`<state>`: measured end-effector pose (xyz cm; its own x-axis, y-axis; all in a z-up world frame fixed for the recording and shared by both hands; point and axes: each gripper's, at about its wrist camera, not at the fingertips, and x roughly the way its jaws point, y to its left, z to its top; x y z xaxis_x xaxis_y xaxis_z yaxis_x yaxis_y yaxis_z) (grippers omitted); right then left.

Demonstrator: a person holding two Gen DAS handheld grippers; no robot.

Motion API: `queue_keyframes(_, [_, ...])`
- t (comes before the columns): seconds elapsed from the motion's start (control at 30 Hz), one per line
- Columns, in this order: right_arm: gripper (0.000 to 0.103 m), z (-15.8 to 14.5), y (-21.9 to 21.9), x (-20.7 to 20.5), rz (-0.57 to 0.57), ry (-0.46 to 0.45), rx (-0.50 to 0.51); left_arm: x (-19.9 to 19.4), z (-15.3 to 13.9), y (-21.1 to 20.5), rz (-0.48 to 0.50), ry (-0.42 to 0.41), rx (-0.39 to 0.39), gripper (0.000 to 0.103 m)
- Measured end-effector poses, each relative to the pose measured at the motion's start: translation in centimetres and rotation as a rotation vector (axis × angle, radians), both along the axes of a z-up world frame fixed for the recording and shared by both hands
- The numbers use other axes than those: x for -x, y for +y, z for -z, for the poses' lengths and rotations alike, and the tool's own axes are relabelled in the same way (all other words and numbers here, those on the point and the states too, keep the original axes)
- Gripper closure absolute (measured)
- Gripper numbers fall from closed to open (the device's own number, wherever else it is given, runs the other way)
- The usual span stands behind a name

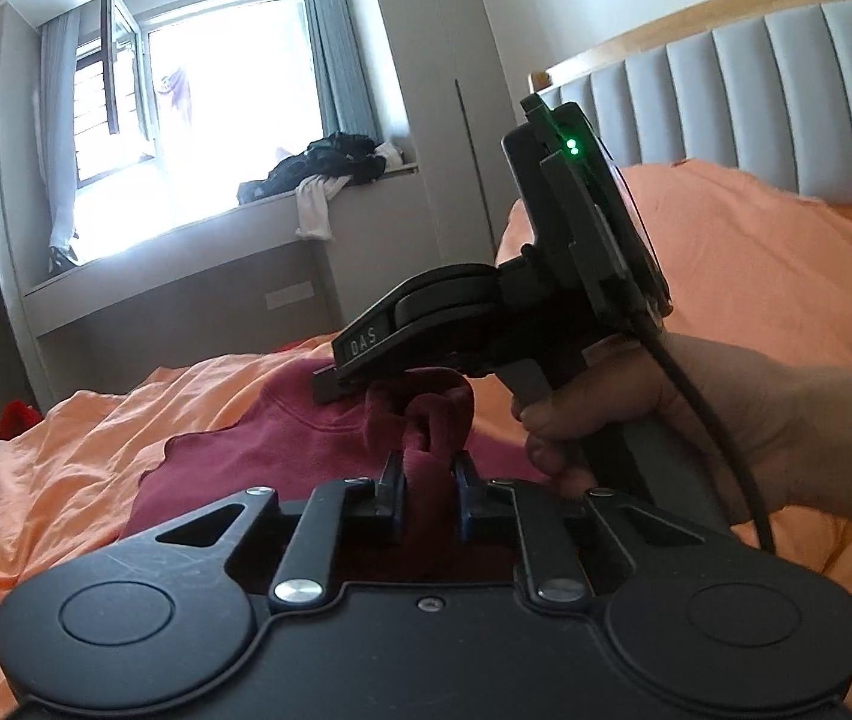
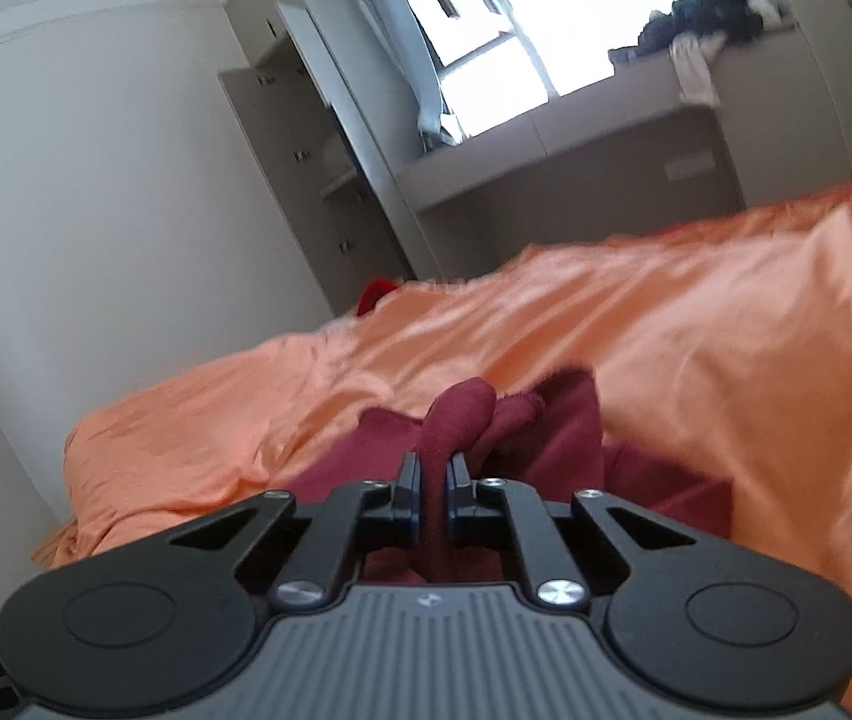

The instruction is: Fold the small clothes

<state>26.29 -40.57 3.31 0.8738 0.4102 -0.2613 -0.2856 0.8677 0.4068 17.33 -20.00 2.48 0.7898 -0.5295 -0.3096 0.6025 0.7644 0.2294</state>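
Left gripper (image 1: 429, 480) closed down on a bunched ridge of the maroon garment (image 1: 282, 450); jaws nearly together, cloth pinched between the blue-edged pads and standing up above them; right gripper (image 2: 433, 480) likewise clamped on a rolled hump of the same maroon cloth (image 2: 552, 444), jaws almost meeting; in the left wrist view the right gripper's body (image 1: 402, 342) sits just above and ahead of the left one, held by the person's right hand (image 1: 636, 414), so the two grips are close together on one edge of the cloth; the garment lies on the orange bedspread (image 1: 66, 468), its far part spread flat, the gripped part lifted in a gather; judged purpose: two neighbouring holds on one edge let it be carried over the flat body as a fold, staying level; fold looks just begun, nothing laid over yet; right wrist view blurred, so the garment's outline there is unclear; headboard (image 1: 756, 72) behind, dark clothes heaped on the window ledge (image 1: 330, 168).
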Motion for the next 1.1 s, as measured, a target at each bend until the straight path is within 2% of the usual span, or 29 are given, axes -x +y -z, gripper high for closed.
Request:
queue_keyframes(0.23, [0.096,-0.4,-2.8,1.3,0.074,-0.014,0.02,-0.2,0.5,-2.6,0.055,0.043,0.014,0.087])
queue_keyframes(0.47, [0.096,1.2,-4.4,0.9,0.11,0.047,0.029,-1.7,1.9,-3.8,0.063,0.131,0.022,0.087])
queue_keyframes(0.8, [0.095,2.1,-4.7,0.7,0.111,0.072,0.03,-2.0,2.5,-3.9,0.063,0.14,0.011,0.085])
queue_keyframes(1.1, [0.095,2.3,-4.6,0.2,0.105,0.093,0.027,-2.2,1.7,-3.5,0.084,0.183,0.023,0.079])
